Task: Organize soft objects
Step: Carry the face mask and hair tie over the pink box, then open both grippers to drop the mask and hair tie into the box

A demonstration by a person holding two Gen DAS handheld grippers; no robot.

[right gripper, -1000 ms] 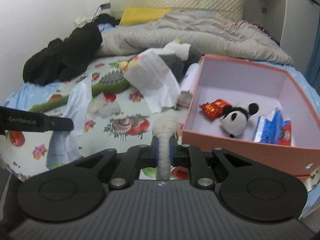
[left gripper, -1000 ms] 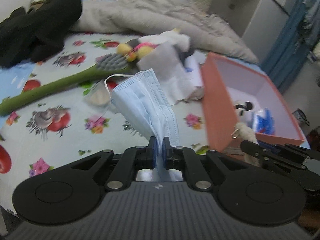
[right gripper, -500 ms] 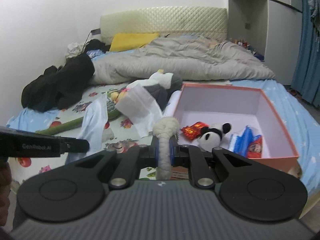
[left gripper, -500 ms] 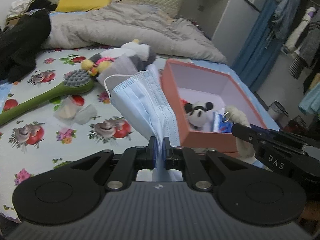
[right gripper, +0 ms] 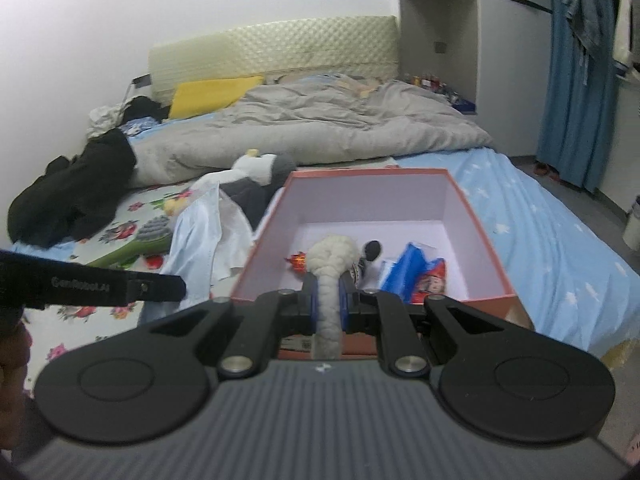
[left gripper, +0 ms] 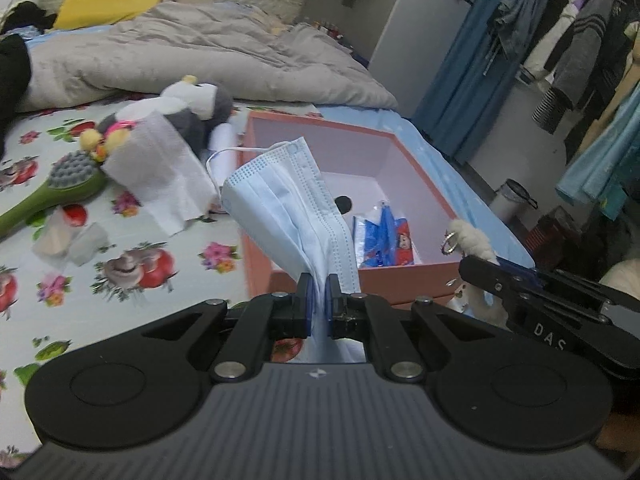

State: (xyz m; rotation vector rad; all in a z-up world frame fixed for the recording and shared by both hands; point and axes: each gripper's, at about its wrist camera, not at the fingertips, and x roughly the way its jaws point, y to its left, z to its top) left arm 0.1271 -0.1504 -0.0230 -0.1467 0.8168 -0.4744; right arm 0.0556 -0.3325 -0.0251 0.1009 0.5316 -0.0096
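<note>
**Two claws, two soft things, one box to fill**

The left claw [left gripper: 318, 294] is clamped on the lower edge of a blue face mask [left gripper: 288, 204], which stands up from the jaws in front of the near wall of the orange box [left gripper: 320, 280]; the right claw [right gripper: 328, 300] is clamped on a white fluffy keychain toy [right gripper: 332, 264], poised at the box's near rim. Inside the box lie a panda plush [right gripper: 370, 254], a blue tissue packet [right gripper: 412, 270] and a red wrapper [right gripper: 296, 260]. To do this step well, I judge each load should be carried clear over the rim before letting go; release above a bare patch of the box floor, one claw at a time, so the mask's ear loop [left gripper: 232, 152] does not snag the wall; keep the claws from knocking together. The white tissue [left gripper: 160, 172], green brush [left gripper: 48, 196] and grey plush [left gripper: 192, 100] wait on the bed.
</note>
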